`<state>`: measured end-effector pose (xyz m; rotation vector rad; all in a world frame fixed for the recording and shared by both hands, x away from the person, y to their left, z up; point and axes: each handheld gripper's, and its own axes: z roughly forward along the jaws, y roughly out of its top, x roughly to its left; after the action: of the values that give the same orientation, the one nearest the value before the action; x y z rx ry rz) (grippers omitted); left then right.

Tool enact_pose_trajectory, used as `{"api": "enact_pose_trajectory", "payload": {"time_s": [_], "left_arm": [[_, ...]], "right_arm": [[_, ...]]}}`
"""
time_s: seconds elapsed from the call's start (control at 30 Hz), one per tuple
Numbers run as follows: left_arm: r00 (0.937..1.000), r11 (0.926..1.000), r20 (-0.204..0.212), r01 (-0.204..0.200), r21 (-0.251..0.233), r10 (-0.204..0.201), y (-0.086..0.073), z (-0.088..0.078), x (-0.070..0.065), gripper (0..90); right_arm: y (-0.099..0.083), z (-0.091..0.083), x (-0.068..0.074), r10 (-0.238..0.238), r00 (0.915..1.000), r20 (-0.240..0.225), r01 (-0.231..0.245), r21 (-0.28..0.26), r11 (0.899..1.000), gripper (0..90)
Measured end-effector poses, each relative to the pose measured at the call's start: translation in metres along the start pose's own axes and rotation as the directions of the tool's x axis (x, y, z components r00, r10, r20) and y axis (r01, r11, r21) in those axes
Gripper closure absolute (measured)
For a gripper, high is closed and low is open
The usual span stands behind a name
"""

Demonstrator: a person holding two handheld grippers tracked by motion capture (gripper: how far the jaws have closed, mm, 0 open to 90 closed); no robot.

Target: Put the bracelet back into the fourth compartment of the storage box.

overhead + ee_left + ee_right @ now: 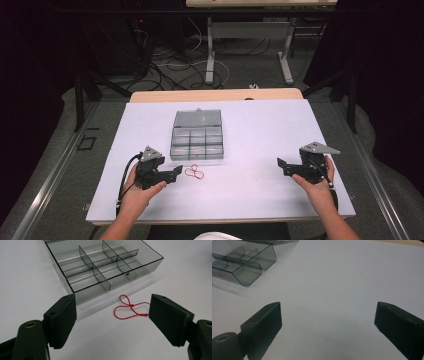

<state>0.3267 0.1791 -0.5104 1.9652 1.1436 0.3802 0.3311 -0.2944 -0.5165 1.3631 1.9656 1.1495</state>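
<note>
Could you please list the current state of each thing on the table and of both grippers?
Compartment box: lid open, compartments empty.
Red string: looped, lying loose on the white table in front of the box.
Left gripper: open, string ahead between the jaws, untouched.
Right gripper: open, holding nothing.

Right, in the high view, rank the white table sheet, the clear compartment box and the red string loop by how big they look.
1. White table sheet, by far the largest.
2. Clear compartment box, lid open, mid-sized.
3. Red string loop, the smallest, lying just in front of the box.

All three lie on one surface, so nearness to the camera does not change the order.
</note>
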Motion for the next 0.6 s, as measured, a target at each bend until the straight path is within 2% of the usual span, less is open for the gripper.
{"api": "enact_pose_trajectory", "payload": {"time_s": [0.17, 0.3, 0.37, 0.6], "left_arm": [[0.9999, 0.9998, 0.001, 0.014, 0.012, -0.014, 0.004, 0.001, 0.002, 24.5], [0.9991, 0.9989, 0.029, 0.029, 0.036, -0.030, 0.008, 0.001, 0.005, 24.6], [0.9989, 0.9987, 0.024, 0.040, 0.031, -0.041, 0.009, 0.003, 0.005, 24.8], [0.9987, 0.9976, 0.035, 0.034, 0.060, -0.036, 0.015, 0.009, 0.005, 26.5]], "right_arm": [[0.000, 0.001, 0.001, -0.012, 0.9999, -0.003, 0.012, 0.000, 1.000, 7.7], [-0.001, 0.002, 0.001, -0.008, 1.0000, -0.001, 0.008, 0.004, 1.000, 7.7], [-0.001, 0.002, 0.002, -0.007, 1.0000, 0.001, 0.007, 0.003, 1.000, 7.9], [-0.001, 0.002, 0.002, -0.007, 1.0000, 0.003, 0.007, 0.003, 1.000, 7.9]]}}
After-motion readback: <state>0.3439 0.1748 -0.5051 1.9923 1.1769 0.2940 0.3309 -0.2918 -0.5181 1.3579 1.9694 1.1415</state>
